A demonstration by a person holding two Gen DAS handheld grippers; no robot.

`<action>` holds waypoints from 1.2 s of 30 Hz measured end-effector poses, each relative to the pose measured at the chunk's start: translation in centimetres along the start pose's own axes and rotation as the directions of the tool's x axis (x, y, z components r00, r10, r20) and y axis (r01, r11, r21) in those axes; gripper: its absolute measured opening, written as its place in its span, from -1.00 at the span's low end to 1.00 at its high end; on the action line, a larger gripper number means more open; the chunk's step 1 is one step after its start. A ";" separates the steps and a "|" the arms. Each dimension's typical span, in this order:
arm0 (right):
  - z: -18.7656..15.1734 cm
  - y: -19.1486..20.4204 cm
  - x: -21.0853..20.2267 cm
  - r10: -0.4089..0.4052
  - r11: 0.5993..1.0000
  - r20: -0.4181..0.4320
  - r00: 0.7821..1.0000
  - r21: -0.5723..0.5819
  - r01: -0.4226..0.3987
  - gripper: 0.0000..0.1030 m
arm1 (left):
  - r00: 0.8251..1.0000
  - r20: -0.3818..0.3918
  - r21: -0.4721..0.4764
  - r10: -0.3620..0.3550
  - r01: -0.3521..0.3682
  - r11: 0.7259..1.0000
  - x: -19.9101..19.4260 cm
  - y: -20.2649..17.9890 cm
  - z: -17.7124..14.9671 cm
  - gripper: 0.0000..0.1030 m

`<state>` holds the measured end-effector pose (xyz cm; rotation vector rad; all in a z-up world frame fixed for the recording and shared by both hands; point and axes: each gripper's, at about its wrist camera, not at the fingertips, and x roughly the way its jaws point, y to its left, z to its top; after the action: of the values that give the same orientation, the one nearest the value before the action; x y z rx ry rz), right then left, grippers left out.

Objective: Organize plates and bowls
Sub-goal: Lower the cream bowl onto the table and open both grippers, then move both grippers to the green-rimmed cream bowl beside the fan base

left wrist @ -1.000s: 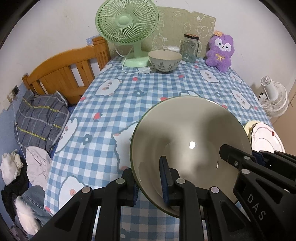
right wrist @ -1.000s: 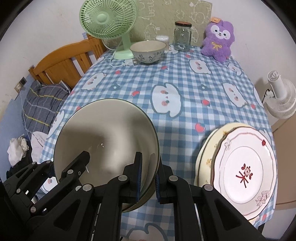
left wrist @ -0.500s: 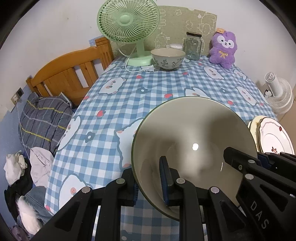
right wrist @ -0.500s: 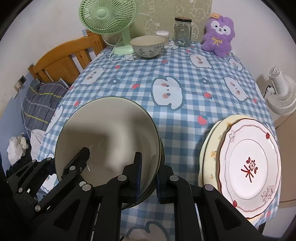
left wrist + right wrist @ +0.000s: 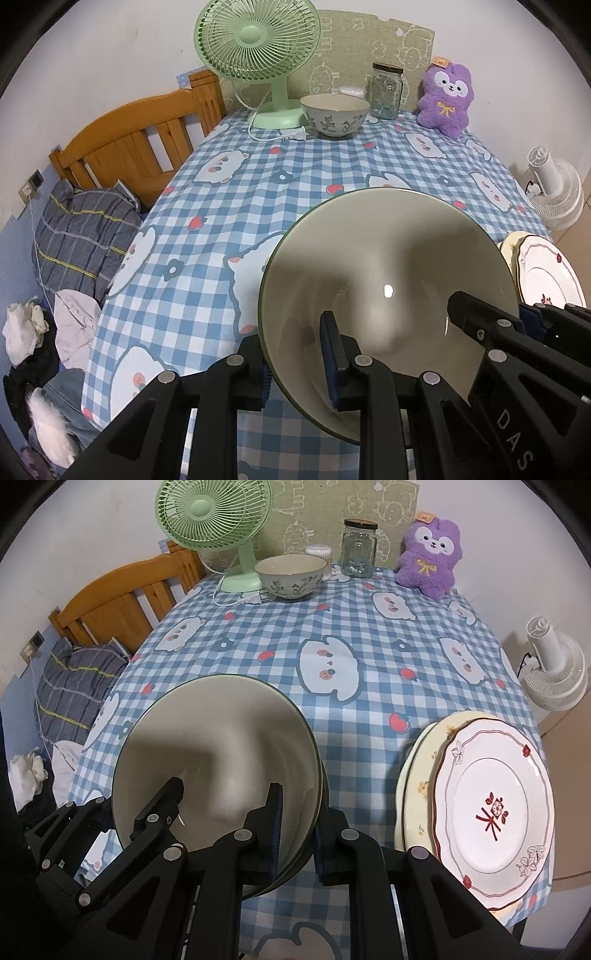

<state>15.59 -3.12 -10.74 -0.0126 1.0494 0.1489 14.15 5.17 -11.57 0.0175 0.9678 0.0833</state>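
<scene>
A large grey bowl [image 5: 384, 280], tilted, sits at the near edge of the checked tablecloth [image 5: 295, 177]. The left gripper [image 5: 295, 363], jaws just eased slightly wider, straddles the bowl's left rim; the right gripper [image 5: 297, 832] clamps its right rim. Stacked plates [image 5: 484, 805] lie right of the bowl, a patterned bowl [image 5: 334, 114] far beyond.
</scene>
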 end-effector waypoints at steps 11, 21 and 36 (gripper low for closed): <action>0.1 0.5 -1.0 -0.041 0.999 0.041 0.998 -0.016 0.042 -0.44 | 0.999 0.042 0.016 -0.009 0.009 1.000 -0.9 0.2 0.2 -0.30; 0.4 0.4 -1.8 -0.057 0.998 0.079 0.995 -0.016 0.058 0.15 | 0.998 0.046 0.030 -0.034 0.032 0.999 -1.3 0.2 0.8 -0.20; 2.9 0.5 -5.9 -0.017 0.998 0.172 0.985 -0.049 0.026 0.29 | 0.990 0.138 0.027 -0.016 0.013 1.000 -5.2 0.9 4.0 0.39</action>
<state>15.18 -3.12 -4.20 -0.0561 0.8726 0.1540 14.42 5.74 -4.94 0.0400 0.8304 0.0551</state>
